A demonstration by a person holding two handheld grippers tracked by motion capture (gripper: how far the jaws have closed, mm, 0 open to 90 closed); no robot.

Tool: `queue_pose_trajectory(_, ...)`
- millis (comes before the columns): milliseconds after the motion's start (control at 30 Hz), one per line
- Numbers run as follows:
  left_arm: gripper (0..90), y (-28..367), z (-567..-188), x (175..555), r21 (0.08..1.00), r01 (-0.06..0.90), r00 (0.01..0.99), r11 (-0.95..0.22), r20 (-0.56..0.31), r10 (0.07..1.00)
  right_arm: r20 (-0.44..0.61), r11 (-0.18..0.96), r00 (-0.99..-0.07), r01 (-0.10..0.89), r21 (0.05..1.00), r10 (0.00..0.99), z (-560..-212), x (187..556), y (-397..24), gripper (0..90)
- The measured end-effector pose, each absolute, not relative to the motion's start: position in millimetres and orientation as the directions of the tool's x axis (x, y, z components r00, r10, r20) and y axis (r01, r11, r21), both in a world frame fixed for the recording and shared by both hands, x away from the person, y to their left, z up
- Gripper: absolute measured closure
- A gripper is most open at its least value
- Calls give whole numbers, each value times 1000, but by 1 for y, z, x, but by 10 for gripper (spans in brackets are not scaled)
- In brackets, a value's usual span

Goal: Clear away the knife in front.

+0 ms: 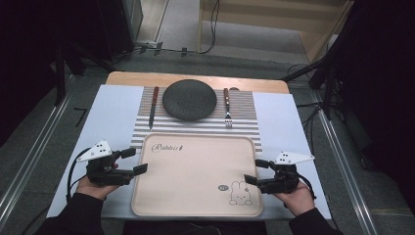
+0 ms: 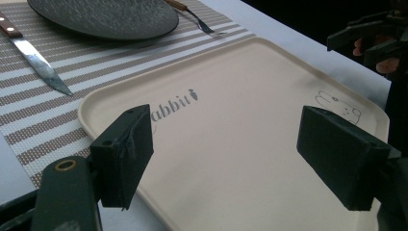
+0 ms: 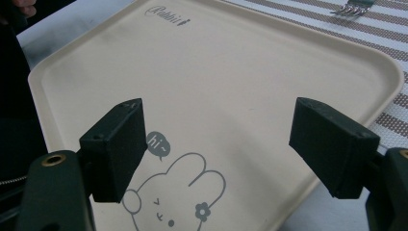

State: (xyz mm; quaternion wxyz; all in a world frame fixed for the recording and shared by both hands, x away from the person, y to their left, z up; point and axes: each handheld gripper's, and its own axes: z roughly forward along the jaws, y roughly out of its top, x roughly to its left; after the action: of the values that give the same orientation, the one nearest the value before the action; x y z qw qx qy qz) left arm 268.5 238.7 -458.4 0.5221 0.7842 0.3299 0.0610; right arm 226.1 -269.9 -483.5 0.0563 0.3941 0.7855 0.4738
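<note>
Between both wide, empty grippers, left (image 1: 136, 161) and right (image 1: 254, 171), the tray (image 1: 195, 171) lies ungripped; uneven clamping risks tilting it.

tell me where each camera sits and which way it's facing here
High view: above the person's side, looking forward and down on the tray, plate, knife and fork; both hands show, with the left gripper and right gripper.
Left gripper view: rides the left gripper, open jaws aimed across the tray toward the other gripper.
Right gripper view: rides the right gripper, open over the tray's rabbit drawing.
Shared: all show the tray.
</note>
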Motion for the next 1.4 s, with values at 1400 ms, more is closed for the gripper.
queue_pose_trajectory(1400, 212, 235, -459, 274, 826, 515, 749, -230, -303, 589, 283, 240, -674, 572, 784, 683, -484, 226, -269, 187)
